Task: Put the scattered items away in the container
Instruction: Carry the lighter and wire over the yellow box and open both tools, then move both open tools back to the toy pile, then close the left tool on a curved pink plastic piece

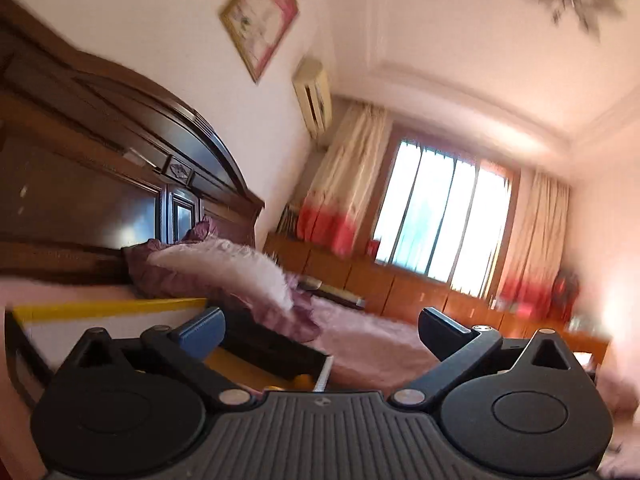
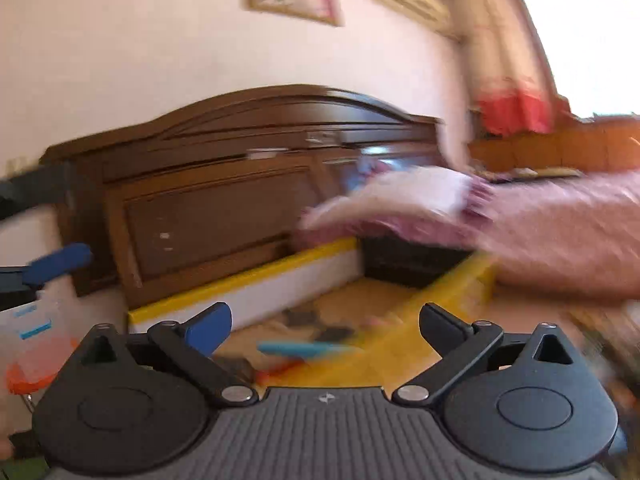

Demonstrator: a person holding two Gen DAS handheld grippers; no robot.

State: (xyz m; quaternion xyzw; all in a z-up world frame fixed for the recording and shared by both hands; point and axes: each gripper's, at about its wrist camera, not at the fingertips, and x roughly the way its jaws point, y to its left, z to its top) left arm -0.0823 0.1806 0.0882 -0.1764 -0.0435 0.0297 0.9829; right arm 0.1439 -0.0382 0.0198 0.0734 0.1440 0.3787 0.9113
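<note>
Both the left gripper [image 1: 322,326] and the right gripper [image 2: 325,322] are seen spread wide, nothing held. A release step is judged in hand; next, another item must be sought. A blurred blue item [image 2: 304,349] is seen lengthwise left-to-right inside the yellow-rimmed container [image 2: 240,280] beside the bed [image 2: 560,232].

Daylight pours through the window [image 1: 440,216], which is blown out to white glare, and gives the walls a warm pink cast. Both fisheye views bend strongly at the edges and darken in the corners. Motion blur smears the right wrist view most, especially the bed [image 2: 560,232].
</note>
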